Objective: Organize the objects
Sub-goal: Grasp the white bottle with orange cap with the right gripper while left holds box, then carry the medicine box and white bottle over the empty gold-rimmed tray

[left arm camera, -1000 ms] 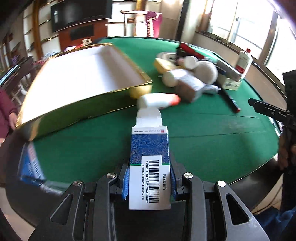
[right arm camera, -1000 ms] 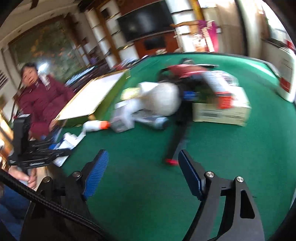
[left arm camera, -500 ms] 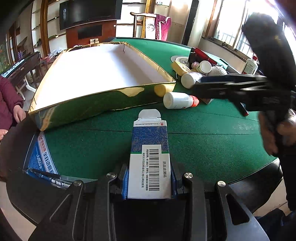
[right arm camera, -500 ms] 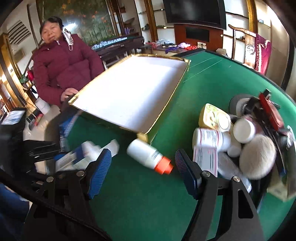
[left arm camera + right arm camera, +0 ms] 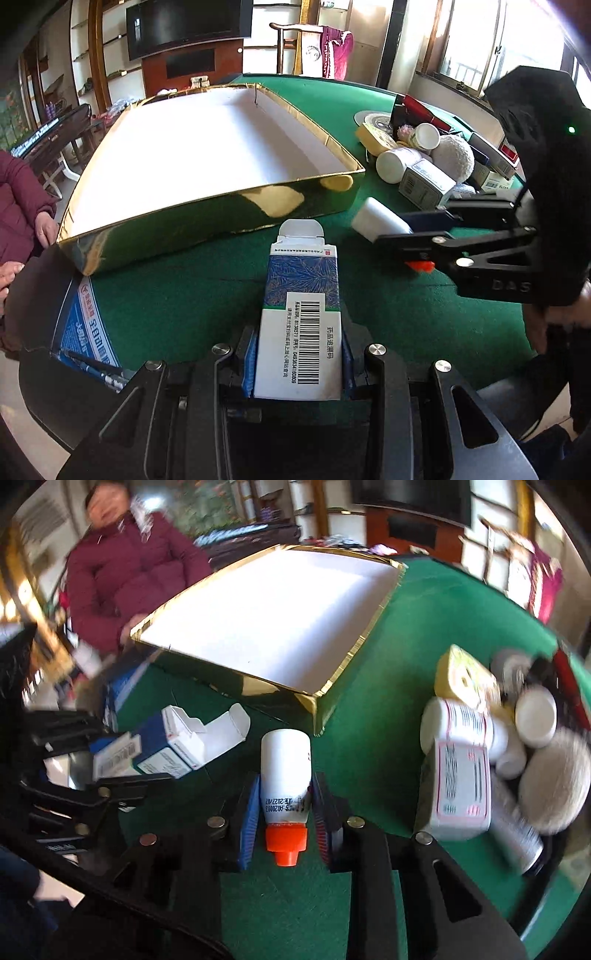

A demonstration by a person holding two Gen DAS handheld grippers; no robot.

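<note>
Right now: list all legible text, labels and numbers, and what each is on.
"药品追溯码" and a barcode with small digits too fine to read surely: medicine box in the left gripper.
"2027/07" and "A20003": white bottle with orange cap between the closing right gripper jaws.
"DAS": right gripper body, left wrist view.
"全自动": blue packet at the table edge; rest cut off.
Pile labels: too blurred.
</note>
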